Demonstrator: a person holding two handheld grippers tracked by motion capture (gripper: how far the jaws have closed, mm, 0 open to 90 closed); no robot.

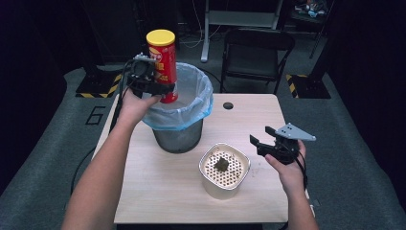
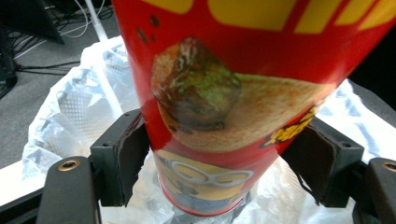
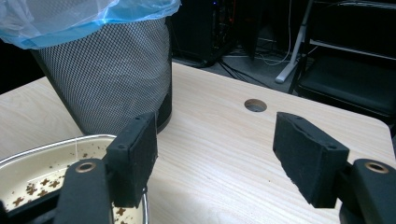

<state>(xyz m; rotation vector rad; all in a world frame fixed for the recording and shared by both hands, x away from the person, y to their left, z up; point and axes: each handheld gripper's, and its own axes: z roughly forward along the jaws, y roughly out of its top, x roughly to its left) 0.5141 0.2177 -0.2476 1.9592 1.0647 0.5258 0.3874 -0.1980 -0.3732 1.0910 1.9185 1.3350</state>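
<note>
A red crisp can with a yellow lid stands nearly upright over the lined mesh bin, its lower end just inside the rim. My left gripper is shut on the can's lower part. In the left gripper view both pads press the can from either side, my left gripper above the white liner. My right gripper hovers open at the right of the table, nothing between its jaws. In the right gripper view that gripper faces the bin.
A cream container with a perforated insert holds a dark lump in front of the bin; its rim lies by my right gripper's left jaw. The wooden table has a cable hole. A black chair stands behind.
</note>
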